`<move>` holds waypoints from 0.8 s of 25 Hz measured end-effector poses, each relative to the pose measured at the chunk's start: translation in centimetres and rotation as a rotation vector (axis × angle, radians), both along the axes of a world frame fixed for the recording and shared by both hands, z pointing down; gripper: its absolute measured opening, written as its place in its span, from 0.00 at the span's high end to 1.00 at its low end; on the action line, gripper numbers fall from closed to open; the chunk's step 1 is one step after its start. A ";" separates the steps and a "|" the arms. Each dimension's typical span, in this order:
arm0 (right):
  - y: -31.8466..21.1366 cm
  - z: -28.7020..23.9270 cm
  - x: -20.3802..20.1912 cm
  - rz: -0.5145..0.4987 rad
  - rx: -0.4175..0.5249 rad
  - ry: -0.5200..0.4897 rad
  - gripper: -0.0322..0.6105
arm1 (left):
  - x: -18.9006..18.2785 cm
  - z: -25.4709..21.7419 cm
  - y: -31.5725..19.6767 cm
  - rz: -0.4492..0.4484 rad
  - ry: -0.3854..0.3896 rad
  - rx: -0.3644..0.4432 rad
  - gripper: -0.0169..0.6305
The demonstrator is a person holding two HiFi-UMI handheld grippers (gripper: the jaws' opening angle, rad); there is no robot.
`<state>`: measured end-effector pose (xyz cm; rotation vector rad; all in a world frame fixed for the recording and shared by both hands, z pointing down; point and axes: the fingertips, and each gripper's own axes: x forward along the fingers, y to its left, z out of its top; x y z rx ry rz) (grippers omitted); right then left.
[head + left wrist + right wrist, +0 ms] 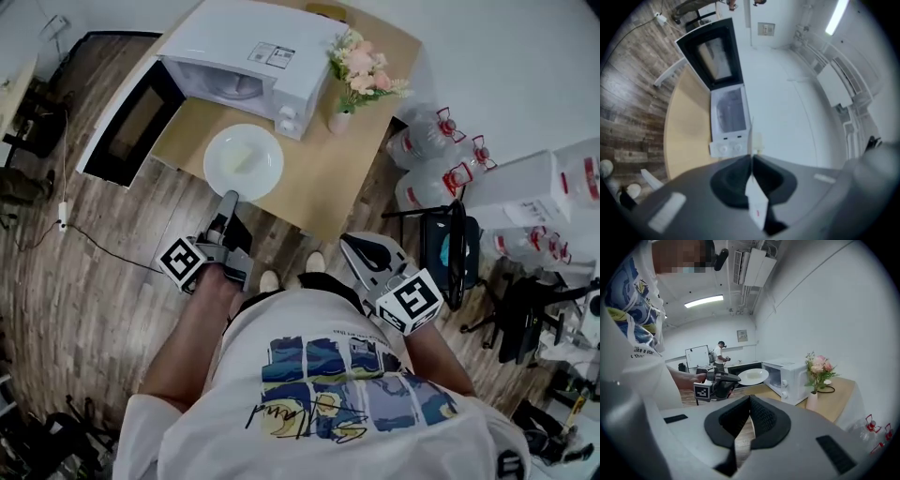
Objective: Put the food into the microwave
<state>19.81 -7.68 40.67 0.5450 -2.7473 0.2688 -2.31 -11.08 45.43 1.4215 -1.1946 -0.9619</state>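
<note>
A white plate (217, 150) with a pale piece of food (247, 159) hangs over the wooden table's (328, 183) near edge, in front of the white microwave (248, 52). The microwave's door (131, 122) stands wide open to the left. My left gripper (230, 200) is shut on the plate's near rim. In the left gripper view the plate (750, 139) shows edge-on between the jaws, with the microwave (727, 110) ahead. My right gripper (349, 242) is shut and empty, low by my body. Its own view shows the left gripper (736, 379) holding the plate (752, 376) near the microwave (790, 378).
A vase of pink flowers (361, 75) stands on the table right of the microwave. Large water jugs (431, 155) and a black chair (450, 248) crowd the floor to the right. A cable (66, 225) runs across the wooden floor at left. Another person (721, 355) stands far back.
</note>
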 end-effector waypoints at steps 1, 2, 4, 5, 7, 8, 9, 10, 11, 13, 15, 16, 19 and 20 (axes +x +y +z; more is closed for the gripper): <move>-1.1 -0.2 0.3 -0.022 0.001 0.001 0.94 | 0.0 0.1 -0.8 -0.019 0.002 -0.001 0.95; -2.3 -0.3 0.7 -0.041 0.001 0.001 0.94 | -0.1 0.2 -1.6 -0.038 0.004 -0.004 0.95; -4.4 -0.3 1.2 -0.073 0.001 0.000 0.94 | -0.6 0.7 -3.1 -0.077 0.005 -0.012 0.95; -5.4 -0.2 1.4 -0.087 0.001 0.001 0.94 | -0.9 0.9 -3.8 -0.099 0.002 -0.015 0.95; -7.0 0.5 1.7 -0.108 -0.006 0.008 0.94 | -1.7 1.4 -5.2 -0.146 -0.006 -0.022 0.95; -7.7 0.9 1.8 -0.114 -0.013 0.014 0.94 | -2.1 1.6 -5.9 -0.167 -0.008 -0.023 0.95; -8.2 1.3 1.8 -0.116 -0.021 0.020 0.94 | -2.5 1.8 -6.6 -0.182 -0.006 -0.024 0.95; -8.5 1.6 1.7 -0.118 -0.030 0.024 0.94 | -2.9 2.0 -7.2 -0.193 -0.001 -0.025 0.95; -8.7 1.8 1.5 -0.117 -0.038 0.027 0.94 | -3.3 2.3 -7.9 -0.199 0.003 -0.030 0.95; -9.5 1.8 0.8 -0.112 -0.042 0.030 0.94 | -4.5 3.1 -9.3 -0.208 0.006 -0.043 0.95; -10.8 1.4 -0.3 -0.097 -0.036 0.033 0.94 | -5.9 4.0 -11.0 -0.214 0.007 -0.050 0.95; -11.4 1.1 -0.8 -0.085 -0.034 0.031 0.94 | -6.7 4.4 -11.9 -0.217 0.014 -0.052 0.95; -12.9 0.6 -2.5 -0.049 -0.032 0.033 0.94 | -8.8 5.9 -14.8 -0.206 0.020 -0.055 0.95; -13.4 0.5 -3.1 -0.037 -0.032 0.038 0.94 | -9.4 6.4 -15.8 -0.199 0.018 -0.060 0.95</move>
